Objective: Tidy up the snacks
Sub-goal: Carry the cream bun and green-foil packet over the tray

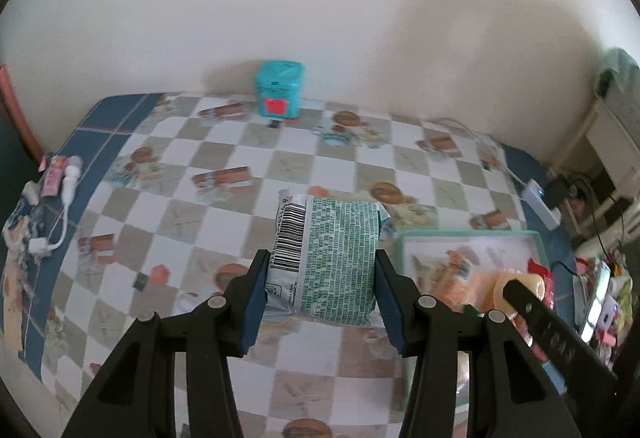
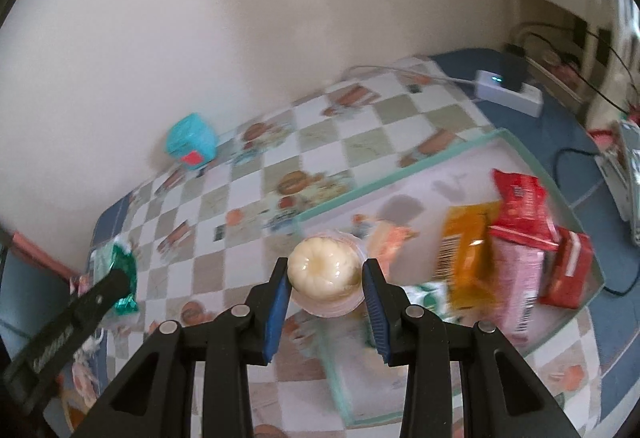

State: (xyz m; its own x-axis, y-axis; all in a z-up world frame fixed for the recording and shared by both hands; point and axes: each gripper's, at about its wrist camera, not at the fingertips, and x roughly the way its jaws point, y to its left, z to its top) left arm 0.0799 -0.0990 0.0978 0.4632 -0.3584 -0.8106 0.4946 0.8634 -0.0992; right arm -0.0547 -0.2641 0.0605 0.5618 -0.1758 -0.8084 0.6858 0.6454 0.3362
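While both claws are loaded, slips threaten: the left claw [image 1: 320, 278] pinches a green pack [image 1: 332, 258] above the counter [image 1: 240, 157], left of the tray [image 2: 400, 165]; the right claw [image 2: 326, 278] squeezes a jelly cup [image 2: 324, 274] at the tray's near-left edge, and its slick round sides could pop free.

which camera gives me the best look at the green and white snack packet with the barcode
The left wrist view. There the green and white packet fills the centre, held between the left gripper fingers, barcode and print facing the camera. The right wrist view shows only a blurred green corner of it at the left edge, partly behind a black gripper finger.
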